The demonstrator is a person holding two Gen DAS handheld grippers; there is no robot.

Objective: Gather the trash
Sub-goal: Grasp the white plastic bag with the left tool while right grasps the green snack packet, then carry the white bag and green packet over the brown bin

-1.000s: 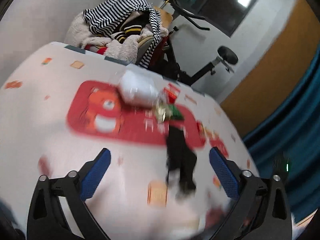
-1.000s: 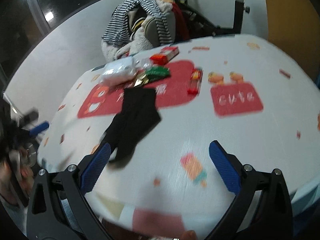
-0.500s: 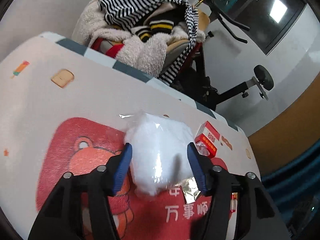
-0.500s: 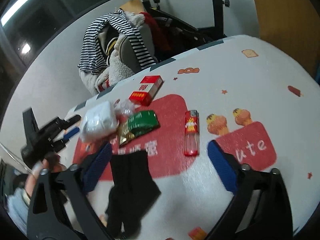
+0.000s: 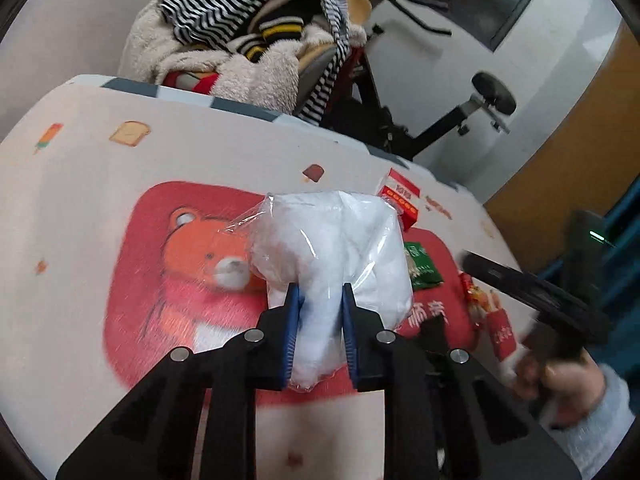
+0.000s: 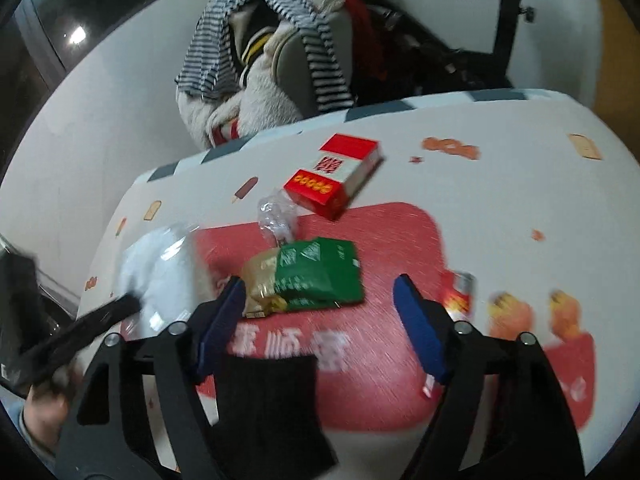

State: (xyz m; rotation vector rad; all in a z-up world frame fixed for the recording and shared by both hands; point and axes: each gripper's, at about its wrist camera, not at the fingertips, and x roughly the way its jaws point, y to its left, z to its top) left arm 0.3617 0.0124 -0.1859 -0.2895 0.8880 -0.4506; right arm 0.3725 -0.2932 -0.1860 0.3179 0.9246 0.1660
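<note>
A white plastic bag [image 5: 332,240] stuffed with soft white material lies on the red bear print of the table [image 5: 80,200]. My left gripper [image 5: 320,294] is closing on its near end, and the blue pads pinch the plastic. My right gripper [image 6: 319,283] is open and closing, with a green and gold snack packet [image 6: 320,272] just ahead between its fingers, untouched. A crumpled clear wrapper [image 6: 276,216] and a red and white cigarette box [image 6: 336,176] lie beyond the packet. A red lighter [image 6: 460,288] lies to the right. The bag [image 6: 160,268] shows at the left of the right wrist view.
A black sock [image 6: 272,400] lies on the table under the right gripper. A chair piled with striped and fleecy clothes [image 5: 248,40] stands at the far table edge, with an exercise bike [image 5: 460,112] behind. A hand [image 5: 560,380] carries the right gripper.
My left gripper came forward to the white bag and narrowed onto it. My right gripper swept left over the table to the green packet, its fingers drawing in.
</note>
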